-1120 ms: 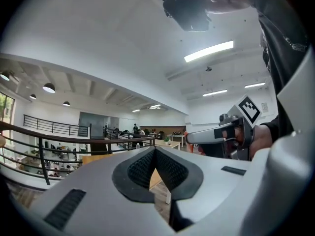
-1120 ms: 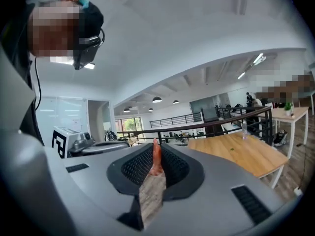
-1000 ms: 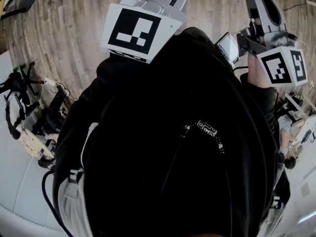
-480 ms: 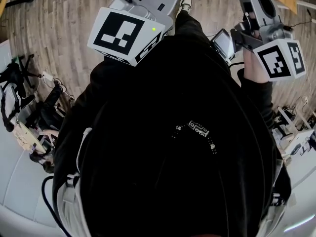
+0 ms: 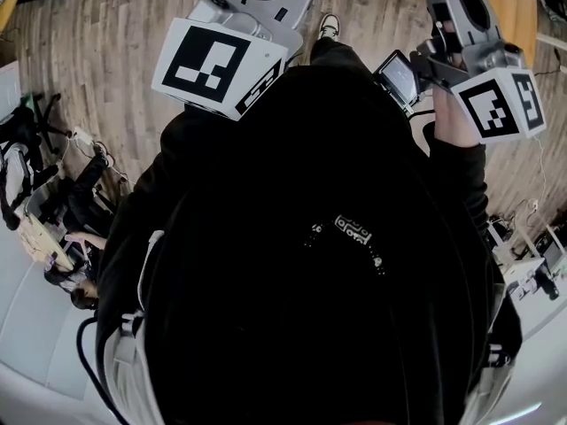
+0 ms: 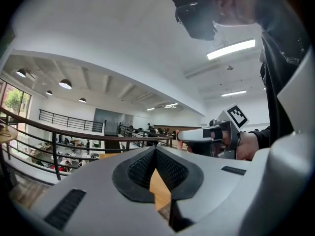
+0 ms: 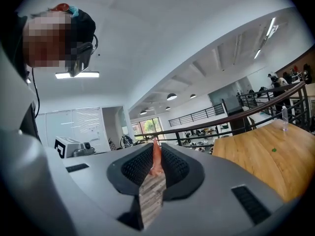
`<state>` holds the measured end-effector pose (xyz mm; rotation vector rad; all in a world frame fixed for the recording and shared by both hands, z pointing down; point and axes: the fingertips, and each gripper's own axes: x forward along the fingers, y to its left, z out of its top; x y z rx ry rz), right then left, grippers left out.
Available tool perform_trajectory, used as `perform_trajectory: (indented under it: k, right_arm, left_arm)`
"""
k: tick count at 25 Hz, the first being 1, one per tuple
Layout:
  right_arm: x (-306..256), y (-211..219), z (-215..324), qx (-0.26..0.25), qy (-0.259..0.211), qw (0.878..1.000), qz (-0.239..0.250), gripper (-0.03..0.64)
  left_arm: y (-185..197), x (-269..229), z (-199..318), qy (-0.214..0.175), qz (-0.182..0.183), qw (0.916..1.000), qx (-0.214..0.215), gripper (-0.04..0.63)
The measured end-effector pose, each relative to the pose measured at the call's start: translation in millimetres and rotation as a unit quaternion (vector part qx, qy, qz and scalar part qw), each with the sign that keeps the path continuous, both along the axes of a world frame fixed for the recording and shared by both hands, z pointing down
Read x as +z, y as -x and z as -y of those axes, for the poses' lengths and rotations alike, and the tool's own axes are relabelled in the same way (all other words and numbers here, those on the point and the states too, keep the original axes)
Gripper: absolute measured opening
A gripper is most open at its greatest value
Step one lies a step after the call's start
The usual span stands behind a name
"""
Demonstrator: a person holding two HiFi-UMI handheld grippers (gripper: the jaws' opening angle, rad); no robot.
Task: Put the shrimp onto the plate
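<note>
Left gripper point(image 6: 155, 152): pads closed tip to tip, nothing between them; wood-coloured surface shows through the narrow wedge lower down
Right gripper point(image 7: 156, 151): jaws clamped on the shrimp
Shrimp point(image 7: 156, 162): thin orange-pink piece, upright between the black ribbed pads, its tip poking just past them
Height: both grippers held up in front of the person's chest, aimed out over a railing point(image 7: 231, 116) at a large white-ceilinged hall
Head view: mostly filled by the person's black jacket point(image 5: 310, 264); left marker cube point(image 5: 220, 64) at upper left, right marker cube point(image 5: 501, 103) at upper right, well apart
Right hand point(image 5: 454, 124): wrapped round the right gripper's handle, just below its cube
Floor point(image 5: 106, 51): grey-brown planks; a white shoe point(image 5: 329, 27) shows between the two grippers
Wooden table point(image 7: 268, 151): off to the right in the right gripper view, beyond the jaws, a small bottle point(image 7: 284, 117) near its far edge
Cross-view: left gripper view catches the right gripper held level, off to its right
</note>
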<state>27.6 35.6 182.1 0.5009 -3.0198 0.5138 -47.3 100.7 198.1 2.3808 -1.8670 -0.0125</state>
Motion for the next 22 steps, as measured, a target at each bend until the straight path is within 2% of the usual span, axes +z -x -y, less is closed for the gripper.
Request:
perform_trajectory:
  k: [4, 8, 13, 17, 22]
  right_arm:
    - [-3.3, 4.1, 43.7, -0.008, 0.004, 1.000, -0.002, 0.061]
    - [1.7, 6.3, 87.8, -0.011, 0.013, 1.000, -0.006, 0.061]
    - [14.3, 15.4, 132.7, -0.015, 0.032, 0.999, 0.002, 0.061]
    - [24.6, 20.0, 176.0, -0.020, 0.040, 0.999, -0.001, 0.061]
    - [32.1, 12.6, 208.7, -0.028, 0.050, 0.998, -0.003, 0.061]
  left_arm:
    - [2.8, -0.9, 43.1, 0.007, -0.006, 0.9999, -0.006, -0.005]
    - [3.2, 4.3, 84.8, 0.035, 0.012, 0.9993, -0.008, -0.005]
    - [13.8, 13.9, 132.1, 0.045, -0.001, 0.9988, -0.017, -0.005]
    - [10.7, 19.8, 174.4, 0.051, -0.001, 0.9987, -0.005, -0.005]
    - [-10.0, 35.9, 208.0, 0.080, -0.007, 0.9965, 0.020, -0.005]
